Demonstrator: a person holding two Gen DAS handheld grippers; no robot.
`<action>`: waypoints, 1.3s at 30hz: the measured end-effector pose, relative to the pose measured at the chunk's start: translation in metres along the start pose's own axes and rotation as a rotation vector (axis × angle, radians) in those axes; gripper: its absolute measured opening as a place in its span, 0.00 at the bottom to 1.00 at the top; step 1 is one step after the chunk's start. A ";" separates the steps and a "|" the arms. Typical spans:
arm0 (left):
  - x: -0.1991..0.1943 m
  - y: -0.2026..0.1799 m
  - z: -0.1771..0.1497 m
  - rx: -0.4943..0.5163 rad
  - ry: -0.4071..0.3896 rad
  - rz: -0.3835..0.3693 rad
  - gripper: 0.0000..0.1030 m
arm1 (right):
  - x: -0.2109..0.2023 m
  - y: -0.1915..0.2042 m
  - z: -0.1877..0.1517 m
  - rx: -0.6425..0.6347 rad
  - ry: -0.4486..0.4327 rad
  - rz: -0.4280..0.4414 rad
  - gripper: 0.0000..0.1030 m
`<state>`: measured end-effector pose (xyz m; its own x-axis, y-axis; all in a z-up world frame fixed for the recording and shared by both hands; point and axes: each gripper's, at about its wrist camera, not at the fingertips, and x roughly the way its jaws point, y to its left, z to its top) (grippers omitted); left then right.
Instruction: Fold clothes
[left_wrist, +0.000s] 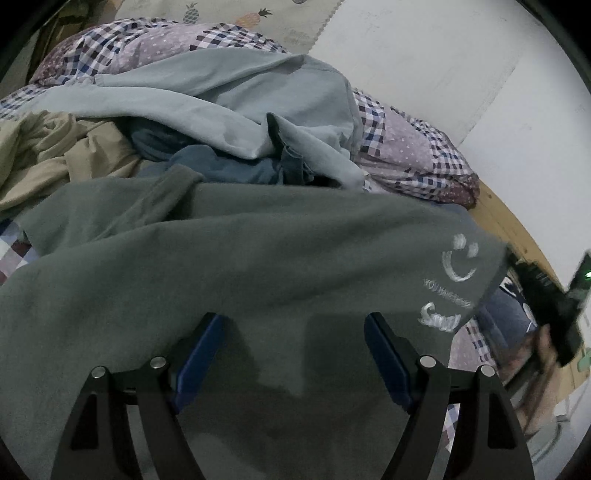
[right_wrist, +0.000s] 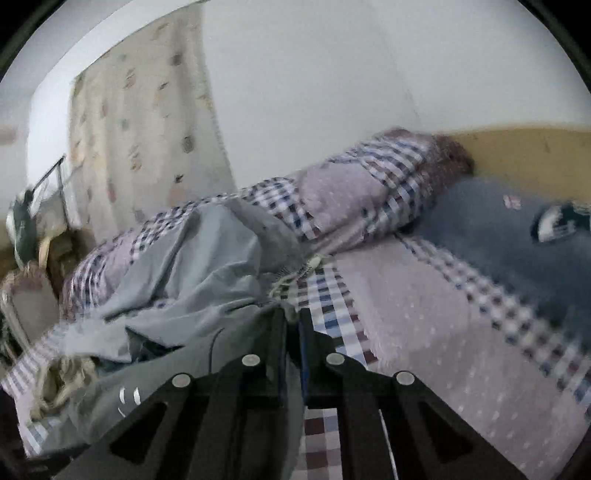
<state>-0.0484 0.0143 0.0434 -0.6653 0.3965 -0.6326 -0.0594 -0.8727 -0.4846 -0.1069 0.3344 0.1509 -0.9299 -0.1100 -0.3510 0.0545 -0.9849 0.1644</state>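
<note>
A grey-green sweatshirt (left_wrist: 229, 266) with a white smiley print (left_wrist: 460, 262) lies spread across the bed in the left wrist view. Just above its near part hovers my left gripper (left_wrist: 293, 325), open, its blue pads (left_wrist: 199, 354) wide apart with nothing between them. My right gripper (left_wrist: 554, 310) shows at the far right, at the sweatshirt's printed corner, with a hand (left_wrist: 539, 354) behind it. In the blurred right wrist view, the right gripper (right_wrist: 293, 321) is shut on an edge of the sweatshirt (right_wrist: 166, 373), which hangs off to the left.
Behind the sweatshirt lie a light blue garment (left_wrist: 236, 99), a darker blue one (left_wrist: 221, 162) and a beige one (left_wrist: 55, 147). A checked quilt (left_wrist: 413, 147) is bunched along the white wall (left_wrist: 461, 55). The wooden bed frame (left_wrist: 506, 218) runs on the right.
</note>
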 end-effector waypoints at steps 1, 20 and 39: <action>0.001 -0.001 -0.001 0.009 0.005 0.008 0.80 | 0.007 0.008 -0.003 -0.046 0.049 0.017 0.08; 0.011 -0.010 0.001 -0.101 0.153 -0.365 0.79 | -0.014 0.154 -0.130 -0.485 0.518 0.719 0.06; 0.014 0.032 -0.011 -0.207 0.173 0.038 0.06 | 0.034 0.025 -0.076 -0.037 0.470 0.475 0.51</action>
<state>-0.0515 -0.0052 0.0125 -0.5262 0.4225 -0.7380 0.1283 -0.8185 -0.5600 -0.1100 0.2958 0.0733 -0.5449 -0.5712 -0.6139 0.4388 -0.8181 0.3717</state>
